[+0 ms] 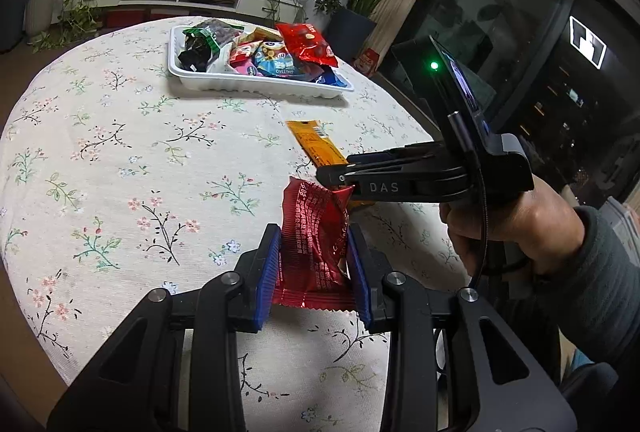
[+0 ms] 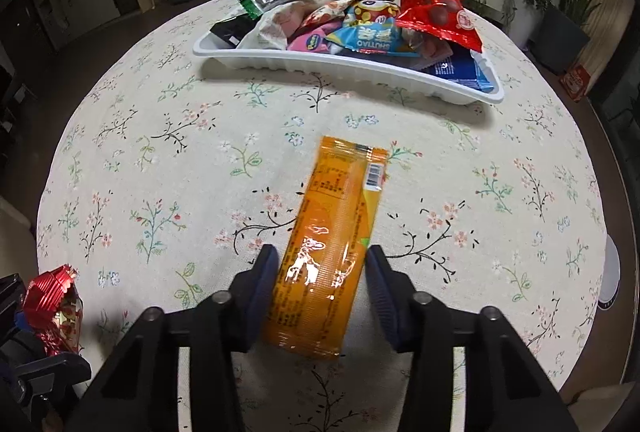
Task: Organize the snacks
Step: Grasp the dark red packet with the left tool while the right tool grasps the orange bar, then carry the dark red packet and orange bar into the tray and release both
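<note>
Left wrist view
- Left gripper (image 1: 314,264): lower centre of frame; blue pads clamped on the red snack packet (image 1: 314,252), which is held above the floral tablecloth (image 1: 120,160).
- Right gripper (image 1: 340,172): right of centre, seen side-on, carried by a hand (image 1: 516,228); its tips sit over the orange snack bar (image 1: 314,142).
- White tray (image 1: 240,82): upper centre, filled with assorted snack packs.

Right wrist view
- Right gripper (image 2: 322,272): lower centre; jaws straddle the orange snack bar (image 2: 336,232), which lies flat on the tablecloth; whether the pads press on it cannot be told.
- White tray (image 2: 320,66): upper centre, well apart from the bar.
- Red snack packet (image 2: 54,306): lower left edge of frame.
</note>
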`<state>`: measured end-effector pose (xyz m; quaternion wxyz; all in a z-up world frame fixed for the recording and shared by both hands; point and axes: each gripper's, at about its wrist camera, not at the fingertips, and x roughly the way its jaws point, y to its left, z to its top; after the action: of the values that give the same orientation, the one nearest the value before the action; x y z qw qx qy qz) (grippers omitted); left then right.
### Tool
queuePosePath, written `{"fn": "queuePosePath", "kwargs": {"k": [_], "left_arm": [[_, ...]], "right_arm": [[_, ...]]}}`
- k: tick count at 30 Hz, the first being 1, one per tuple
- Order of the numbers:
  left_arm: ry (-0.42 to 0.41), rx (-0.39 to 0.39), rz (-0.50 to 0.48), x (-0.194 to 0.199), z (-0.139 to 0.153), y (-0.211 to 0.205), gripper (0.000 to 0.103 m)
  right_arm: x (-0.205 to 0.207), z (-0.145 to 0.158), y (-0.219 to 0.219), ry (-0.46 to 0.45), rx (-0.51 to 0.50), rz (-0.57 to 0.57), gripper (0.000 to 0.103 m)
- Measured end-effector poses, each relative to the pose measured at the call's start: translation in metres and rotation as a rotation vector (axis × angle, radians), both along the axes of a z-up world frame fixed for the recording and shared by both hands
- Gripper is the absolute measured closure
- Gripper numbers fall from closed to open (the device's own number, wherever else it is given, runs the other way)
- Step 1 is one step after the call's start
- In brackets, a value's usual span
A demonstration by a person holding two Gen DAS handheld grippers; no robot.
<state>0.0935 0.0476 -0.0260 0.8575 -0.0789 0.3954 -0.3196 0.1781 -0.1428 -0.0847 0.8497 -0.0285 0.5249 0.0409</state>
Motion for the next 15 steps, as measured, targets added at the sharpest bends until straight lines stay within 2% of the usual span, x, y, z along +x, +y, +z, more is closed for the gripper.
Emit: {"fn": "queuePosePath", "kwargs": {"k": [4,6,12,15], "left_arm": [[0.0,0.009,-0.004,0.0,-0.001,-0.002,0.073],[-0.003,0.019,-0.007,-0.001,-0.001,-0.003,0.073],[-0.004,0.021,-0.002,0.001,-0.001,-0.003,0.073],[-0.004,0.024,-0.001,0.0,-0.001,-0.003,0.073]], "right_arm": [[0.0,0.003,-0.004,0.013,0.005,0.019,0.067],[0.001,0.005,-0.004,0.021,0.001,0.03,0.078],[-0.008,0.007,-0.005,0.008,0.021,0.041,0.078],[-0.018,0.015,-0.007,-0.031,0.052,0.039,0.078]]}}
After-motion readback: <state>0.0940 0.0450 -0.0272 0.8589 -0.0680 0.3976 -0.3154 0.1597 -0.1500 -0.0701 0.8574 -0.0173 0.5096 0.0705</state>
